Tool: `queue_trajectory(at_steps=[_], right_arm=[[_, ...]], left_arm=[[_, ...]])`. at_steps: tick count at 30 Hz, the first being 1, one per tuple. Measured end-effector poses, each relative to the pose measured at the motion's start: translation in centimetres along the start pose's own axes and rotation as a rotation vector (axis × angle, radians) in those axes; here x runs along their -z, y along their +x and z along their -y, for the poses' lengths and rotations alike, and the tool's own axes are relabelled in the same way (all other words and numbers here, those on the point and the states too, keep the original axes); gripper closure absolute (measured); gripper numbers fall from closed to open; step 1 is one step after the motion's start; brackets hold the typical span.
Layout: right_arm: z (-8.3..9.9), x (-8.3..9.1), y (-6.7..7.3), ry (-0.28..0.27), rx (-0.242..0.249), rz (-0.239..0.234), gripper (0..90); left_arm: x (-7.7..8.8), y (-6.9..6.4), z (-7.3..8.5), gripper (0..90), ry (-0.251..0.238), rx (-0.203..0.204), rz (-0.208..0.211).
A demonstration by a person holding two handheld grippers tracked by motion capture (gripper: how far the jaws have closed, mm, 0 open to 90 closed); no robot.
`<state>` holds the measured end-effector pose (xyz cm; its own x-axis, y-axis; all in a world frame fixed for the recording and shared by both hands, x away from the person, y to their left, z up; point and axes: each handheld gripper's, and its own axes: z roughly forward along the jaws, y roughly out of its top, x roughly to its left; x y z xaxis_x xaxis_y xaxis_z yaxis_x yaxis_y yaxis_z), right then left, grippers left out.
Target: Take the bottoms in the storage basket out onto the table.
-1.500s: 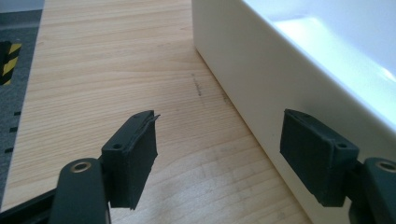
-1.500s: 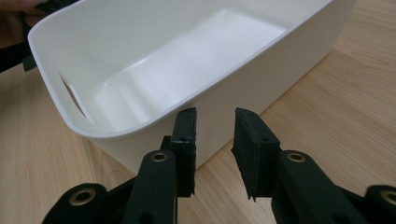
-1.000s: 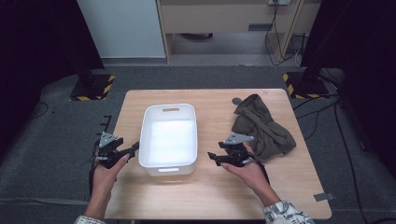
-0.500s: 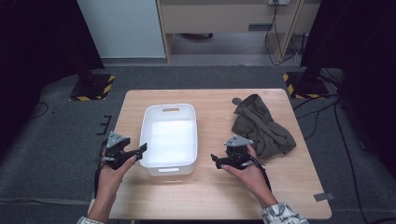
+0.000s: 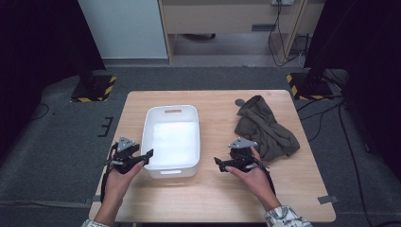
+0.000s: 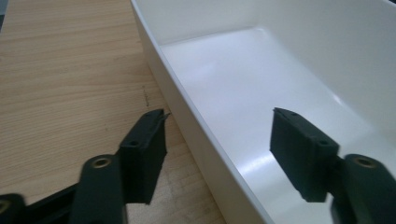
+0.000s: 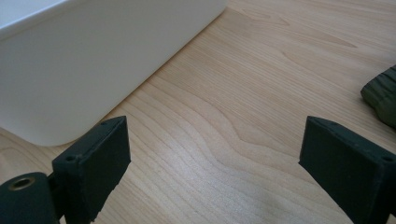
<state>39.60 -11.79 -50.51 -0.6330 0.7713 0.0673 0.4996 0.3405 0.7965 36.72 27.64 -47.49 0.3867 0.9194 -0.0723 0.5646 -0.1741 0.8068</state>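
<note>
The table [image 5: 208, 203] fills the lower middle of the high view. The tub [image 5: 172, 113] sits left of its centre, the cloth [image 5: 265, 127] to the right. The left gripper [image 5: 142, 158] straddles the tub's lower-left wall; the right gripper [image 5: 221, 164] lies between tub and cloth.

Bright overhead light whitens the floor of the white plastic rectangular tub [image 5: 172, 142]; surroundings stay dark, close black jaws blur softly.

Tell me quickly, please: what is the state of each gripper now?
Left gripper: open, jaws astride the white bin wall, just been closing, not yet pressing.
Right gripper: open, just been opening, nothing between the jaws.
</note>
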Motion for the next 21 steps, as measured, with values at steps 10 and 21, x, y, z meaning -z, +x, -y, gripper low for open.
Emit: queue_trajectory(at_steps=[10,21], right_arm=[[0.0,0.0,0.1,0.005,0.008,-0.009,10.4],[0.2,-0.1,0.2,0.014,0.014,-0.015,11.6]], left_arm=[[-0.2,0.1,0.4,58.3,0.063,0.02,0.037],[0.2,2.3,0.5,70.8,0.025,0.047,-0.006]])
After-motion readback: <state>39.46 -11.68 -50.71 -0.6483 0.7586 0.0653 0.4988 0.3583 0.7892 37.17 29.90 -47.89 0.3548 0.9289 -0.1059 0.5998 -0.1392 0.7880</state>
